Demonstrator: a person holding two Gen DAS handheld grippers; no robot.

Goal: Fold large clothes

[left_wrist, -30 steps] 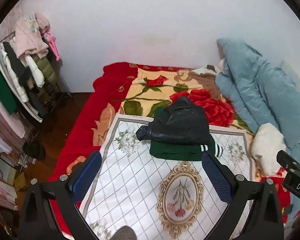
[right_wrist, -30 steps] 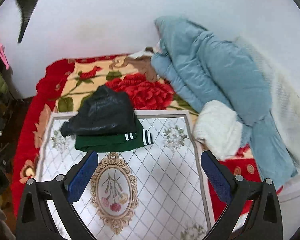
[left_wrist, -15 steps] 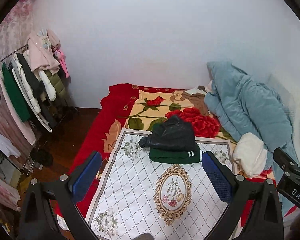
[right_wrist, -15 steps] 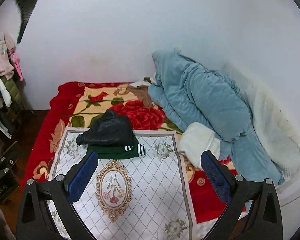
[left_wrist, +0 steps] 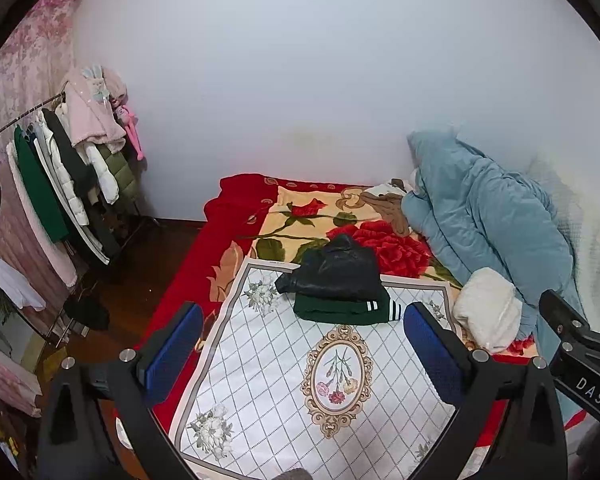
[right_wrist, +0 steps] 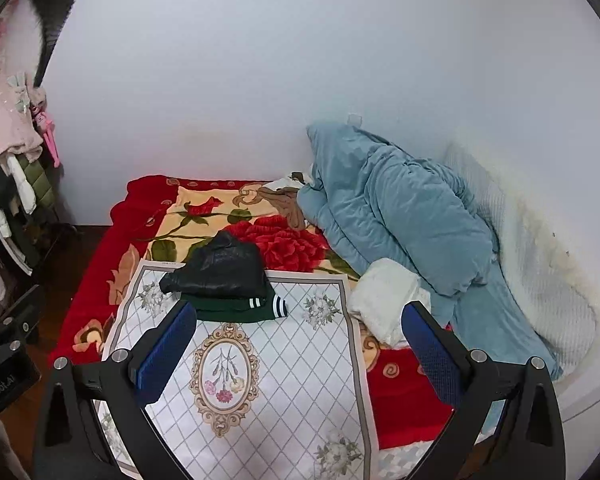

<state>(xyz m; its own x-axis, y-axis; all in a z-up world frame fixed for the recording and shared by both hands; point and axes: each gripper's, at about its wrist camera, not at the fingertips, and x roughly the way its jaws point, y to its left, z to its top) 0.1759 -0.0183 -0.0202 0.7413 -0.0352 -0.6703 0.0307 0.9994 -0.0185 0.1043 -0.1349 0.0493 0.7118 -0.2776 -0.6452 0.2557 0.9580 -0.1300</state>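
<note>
A folded black jacket (left_wrist: 338, 270) lies on top of a folded dark green garment (left_wrist: 340, 308) with white stripes, at the far end of a white patterned cloth (left_wrist: 284, 380) on the bed. Both also show in the right wrist view: the jacket (right_wrist: 222, 266), the green garment (right_wrist: 236, 308), the cloth (right_wrist: 300, 360). My left gripper (left_wrist: 302, 344) is open and empty, well back from the pile. My right gripper (right_wrist: 298, 342) is open and empty, also well back and above the cloth.
A red floral blanket (left_wrist: 300, 216) covers the bed. A blue quilt (left_wrist: 484, 220) and a white fluffy garment (left_wrist: 486, 308) lie at the right. A rack of hanging clothes (left_wrist: 60, 176) stands at the left over a dark wooden floor (left_wrist: 132, 288). The right gripper's body (left_wrist: 580, 352) shows at the right edge.
Both grippers have pulled back and up from the folded pile, which now looks smaller and farther. More of the wall, rack and bed is in view. Both stay open.
</note>
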